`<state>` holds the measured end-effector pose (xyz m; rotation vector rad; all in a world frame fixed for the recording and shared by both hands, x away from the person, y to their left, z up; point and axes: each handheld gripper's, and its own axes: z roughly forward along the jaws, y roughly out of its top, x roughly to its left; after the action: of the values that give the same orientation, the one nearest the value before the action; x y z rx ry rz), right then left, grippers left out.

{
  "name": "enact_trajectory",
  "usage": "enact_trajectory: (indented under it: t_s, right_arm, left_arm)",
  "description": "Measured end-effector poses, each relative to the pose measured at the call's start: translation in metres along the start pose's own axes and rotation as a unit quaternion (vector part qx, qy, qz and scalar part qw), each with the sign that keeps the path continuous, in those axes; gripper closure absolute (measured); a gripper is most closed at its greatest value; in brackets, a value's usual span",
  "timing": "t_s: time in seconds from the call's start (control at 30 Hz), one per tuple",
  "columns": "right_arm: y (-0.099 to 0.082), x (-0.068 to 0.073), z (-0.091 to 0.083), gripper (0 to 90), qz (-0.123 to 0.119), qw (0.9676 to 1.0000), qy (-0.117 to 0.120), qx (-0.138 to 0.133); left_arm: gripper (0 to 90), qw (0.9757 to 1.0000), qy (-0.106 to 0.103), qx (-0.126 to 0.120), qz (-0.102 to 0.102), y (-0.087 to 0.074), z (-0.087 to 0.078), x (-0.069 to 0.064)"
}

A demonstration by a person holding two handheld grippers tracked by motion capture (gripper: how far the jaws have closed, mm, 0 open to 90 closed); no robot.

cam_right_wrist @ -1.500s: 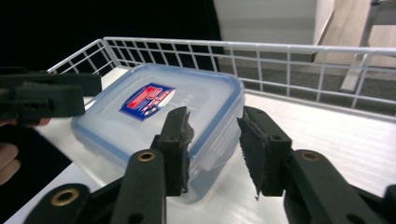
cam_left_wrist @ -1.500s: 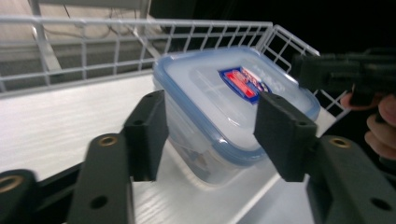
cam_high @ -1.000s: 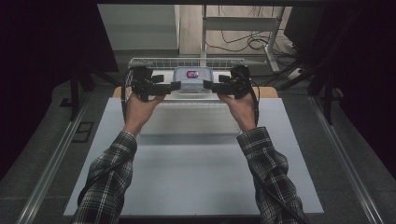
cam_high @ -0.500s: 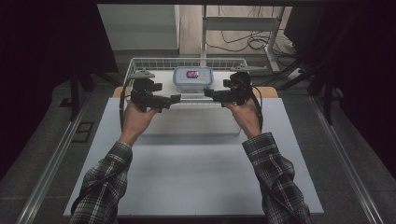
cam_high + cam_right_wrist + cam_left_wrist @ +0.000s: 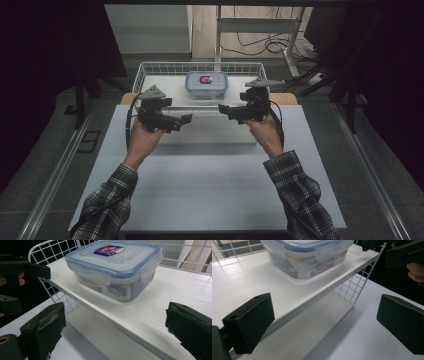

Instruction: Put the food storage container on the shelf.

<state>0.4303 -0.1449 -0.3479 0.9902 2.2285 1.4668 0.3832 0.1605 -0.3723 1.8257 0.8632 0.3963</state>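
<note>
container beyond spread claw

The high view is dim and a little soft; the room around the table is almost black, and light falls from above on the pale surface only. In the left gripper view the white shelf beyond the jaws is bright, nearly washed out at the upper left, and its board throws a soft grey shadow between the jaws. The food box ahead looks slightly blurred there. In the right gripper view the lid ahead of the jaws carries a mild sheen, while the jaws themselves are near, dark and slightly soft. Straight wires bend a little at the edges.
</note>
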Motion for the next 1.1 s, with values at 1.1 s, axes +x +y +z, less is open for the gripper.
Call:
enact_trajectory:
  t_s: [1.1]
  right_arm:
    - [-0.065,0.047,-0.024,2.0,-0.074,0.997,0.016,0.015]
  left_arm:
    - [0.0,0.9995,-0.016,0.005,0.025,-0.069,-0.024,-0.04]
